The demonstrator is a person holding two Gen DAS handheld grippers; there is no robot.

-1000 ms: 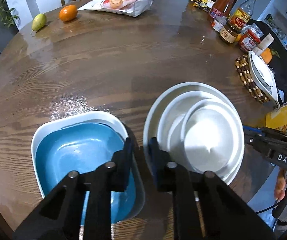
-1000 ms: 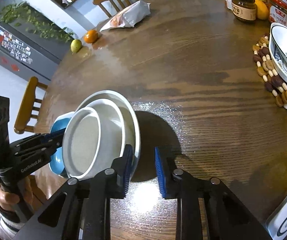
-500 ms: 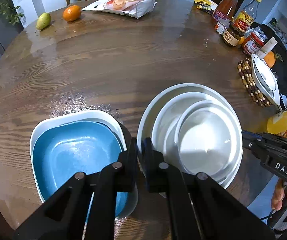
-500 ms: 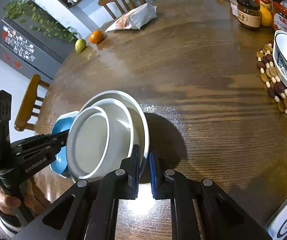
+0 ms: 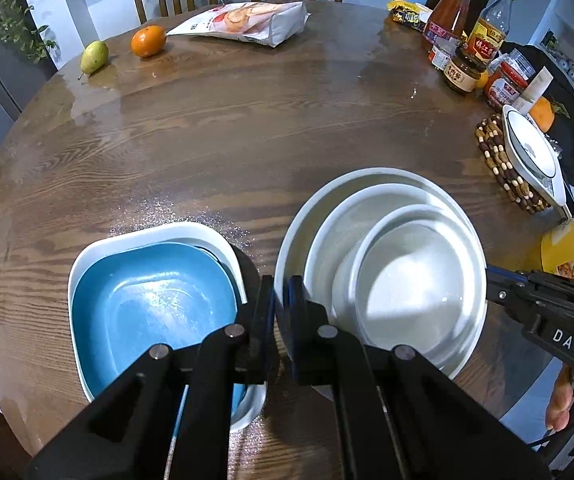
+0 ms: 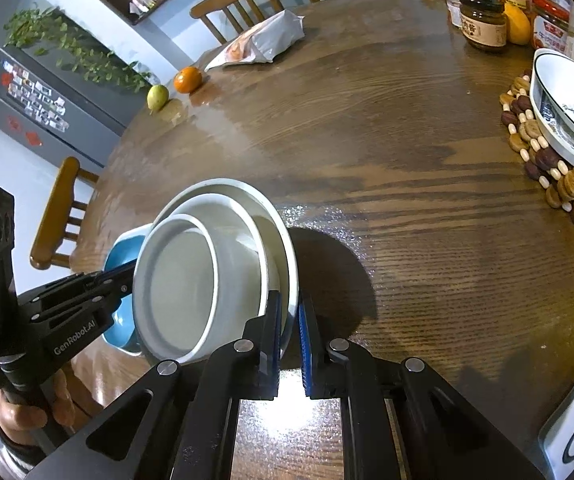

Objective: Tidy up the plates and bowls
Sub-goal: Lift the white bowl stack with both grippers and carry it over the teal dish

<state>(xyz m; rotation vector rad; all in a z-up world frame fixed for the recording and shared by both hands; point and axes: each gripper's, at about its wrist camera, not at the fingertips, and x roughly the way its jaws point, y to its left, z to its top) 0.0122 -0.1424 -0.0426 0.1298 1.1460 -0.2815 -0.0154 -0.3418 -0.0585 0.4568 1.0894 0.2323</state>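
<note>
A stack of three nested white round bowls [image 5: 391, 264] is held a little above the wooden table; it also shows in the right wrist view [image 6: 215, 264]. My left gripper [image 5: 280, 312] is shut on the left rim of the largest bowl. My right gripper [image 6: 290, 336] is shut on the opposite rim. A blue square bowl [image 5: 151, 308] sits inside a white square dish [image 5: 95, 248] on the table, left of the stack and beside my left gripper.
A patterned oval dish [image 6: 567, 116] rests on a beaded trivet [image 6: 543, 168] at the right. Jars and bottles [image 5: 471, 52] stand at the far right. A snack bag [image 5: 247, 20], an orange [image 5: 148, 41] and a pear [image 5: 94, 57] lie at the far edge.
Both grippers have closed onto opposite rims of the largest white bowl. The stack has risen and tilted slightly; its shadow on the table has grown.
</note>
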